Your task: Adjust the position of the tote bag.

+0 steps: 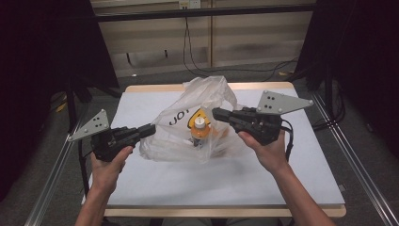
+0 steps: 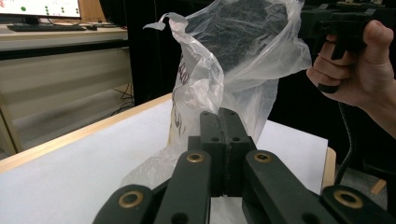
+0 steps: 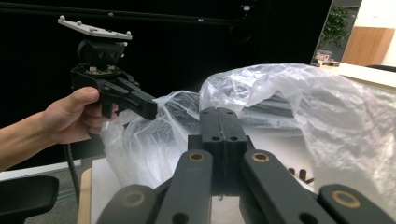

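A clear plastic bag (image 1: 188,125) stands crumpled near the middle of the white desk (image 1: 282,174), and everything else is placed from it. Inside the bag, low and toward its right half, an orange bottle (image 1: 200,132) with a white cap stands upright, seen through the film; dark lettering is printed on the bag just left of the bottle. The left tool (image 1: 149,130) comes in from the bag's left side, held in the person's left hand (image 1: 109,162), its tip touching the bag's lower left edge. In the left gripper view its two black jaws are pressed flat together, closed, with bag film directly behind them; whether any plastic is pinched between them cannot be told. The right tool (image 1: 217,113) reaches in from the bag's right side, gripped by the right hand (image 1: 268,148), its tip at the bag's upper right part, above the bottle. In the right gripper view its jaws also meet face to face, closed, with the bag's film rising just beyond them; again no pinch can be confirmed. Each tool carries a grey three-cornered plate on top. Behind the bag, past the desk's far edge, black cables (image 1: 193,56) hang down to the floor.
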